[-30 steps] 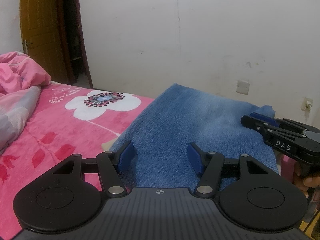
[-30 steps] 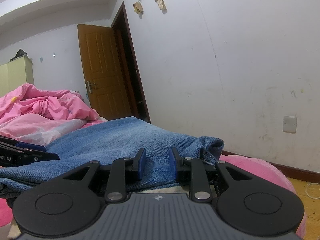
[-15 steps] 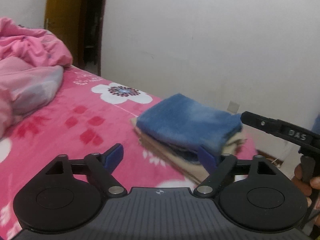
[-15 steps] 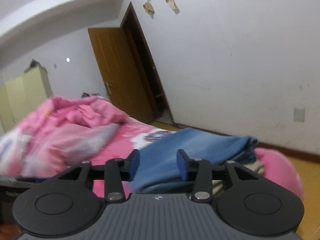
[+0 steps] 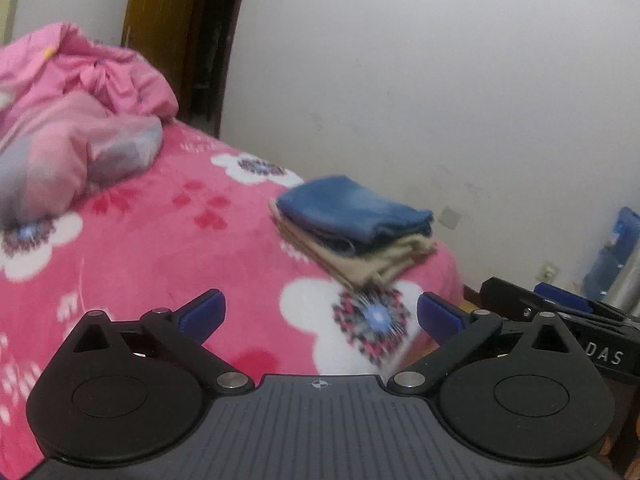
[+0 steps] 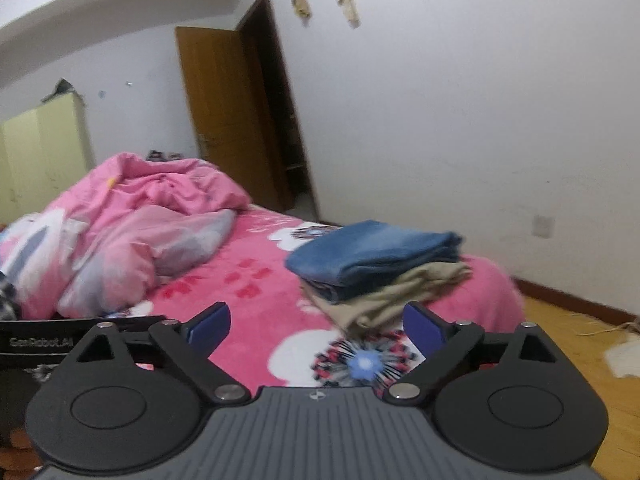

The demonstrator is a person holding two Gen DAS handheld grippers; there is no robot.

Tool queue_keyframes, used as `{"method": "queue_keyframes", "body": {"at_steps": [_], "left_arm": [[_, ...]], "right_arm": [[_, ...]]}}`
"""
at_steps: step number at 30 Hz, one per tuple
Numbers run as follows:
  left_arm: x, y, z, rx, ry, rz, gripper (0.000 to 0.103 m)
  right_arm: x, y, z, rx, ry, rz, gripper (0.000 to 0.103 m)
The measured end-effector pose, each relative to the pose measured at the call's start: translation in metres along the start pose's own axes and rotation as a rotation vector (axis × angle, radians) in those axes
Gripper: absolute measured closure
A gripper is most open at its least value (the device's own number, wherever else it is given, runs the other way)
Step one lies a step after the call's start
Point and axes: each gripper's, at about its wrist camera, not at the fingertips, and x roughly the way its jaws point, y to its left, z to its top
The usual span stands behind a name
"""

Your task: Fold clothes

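Bedroom, white walls, brown door at upper centre-left of the right wrist view. Pink floral bedspread (image 6: pixel 256 280) covers the bed; a crumpled pink quilt (image 6: pixel 152 208) is heaped at left of frame.

Task item: folded blue denim garment (image 6: pixel 372 248) lies on top of a folded beige garment (image 6: pixel 400 292), the two forming a stack at centre-right of frame, near the bed's far corner by the wall. In the left wrist view the same denim piece (image 5: pixel 352 208) sits right of centre, with beige layers showing beneath it.

Left gripper (image 5: pixel 320 314): jaws have just been opening and now stand wide, nothing between them; only bedspread shows in the gap. Right gripper (image 6: pixel 316 326): jaws likewise have just been opening and stand wide and empty. Both are well apart from the stack. The right gripper's body also appears at lower right of the left wrist view.

Assessment: the denim fold appears complete and released.

Risks:
- Stack sits near the bed's corner. A nudge on any return approach could push it off the edge.
- Upper denim edges look loosely aligned over the beige piece, so the soft bedspread beneath may let the stack tilt or slide.
- Both views are blurred, so edge alignment cannot be confirmed.
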Motion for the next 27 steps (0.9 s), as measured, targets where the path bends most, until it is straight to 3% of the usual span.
{"method": "queue_keyframes", "body": {"at_steps": [11,27], "left_arm": [[-0.033,-0.012,-0.024,0.031,-0.012,0.01,0.0],[-0.032,-0.03,-0.029,0.049,0.006,0.088,0.0]], "right_arm": [[-0.041,0.01,-0.021,-0.014,0.031,-0.14,0.001],[-0.054,-0.004,-0.025,0.0,0.042,-0.247,0.0]]}}
